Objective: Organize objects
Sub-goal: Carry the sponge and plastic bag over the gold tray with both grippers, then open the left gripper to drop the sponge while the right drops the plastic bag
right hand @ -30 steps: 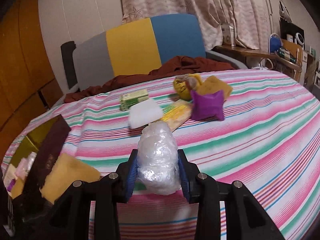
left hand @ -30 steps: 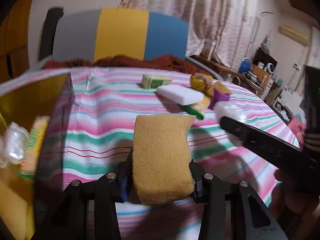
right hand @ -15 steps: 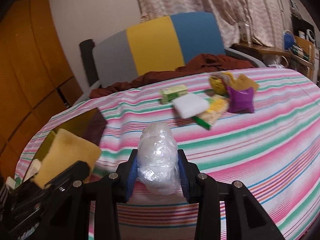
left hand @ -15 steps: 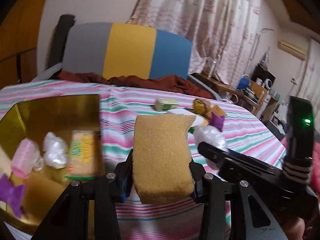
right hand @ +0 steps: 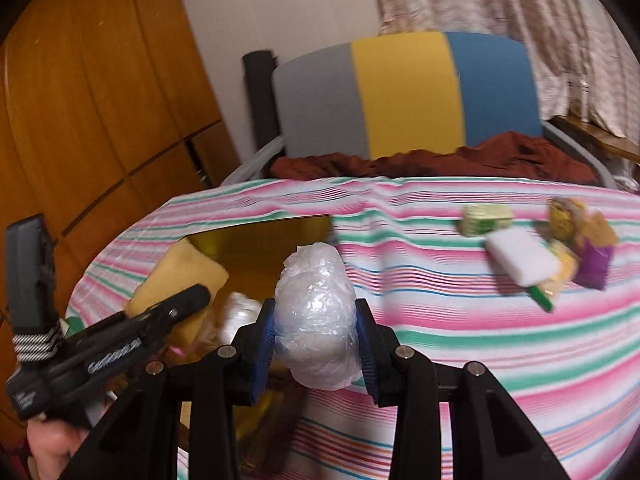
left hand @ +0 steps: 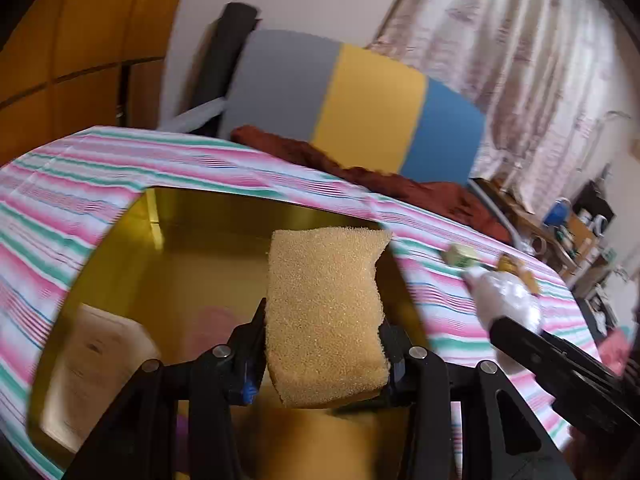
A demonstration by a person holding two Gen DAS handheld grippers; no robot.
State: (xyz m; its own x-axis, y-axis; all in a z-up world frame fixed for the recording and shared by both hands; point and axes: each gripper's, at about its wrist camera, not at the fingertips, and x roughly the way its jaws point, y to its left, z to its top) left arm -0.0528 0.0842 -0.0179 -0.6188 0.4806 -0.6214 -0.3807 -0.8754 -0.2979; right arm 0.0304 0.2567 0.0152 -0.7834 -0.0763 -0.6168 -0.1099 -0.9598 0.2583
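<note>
Yellow sponge [left hand: 326, 312] is gripped in left gripper [left hand: 324, 344] jaws, plastic-wrapped bundle [right hand: 316, 316] in right gripper [right hand: 316, 344]; carry step. Release over gold box [left hand: 192, 216] is needed next.

Left gripper [right hand: 192, 300] side: we saw pale lettering along its arm, too blurred to read.
Green pack [right hand: 486, 218] on the striped cloth: we could make out no print on it.
Wrapped packets in the gold box [left hand: 224, 216]: we found their labels smeared by motion, nothing legible.
</note>
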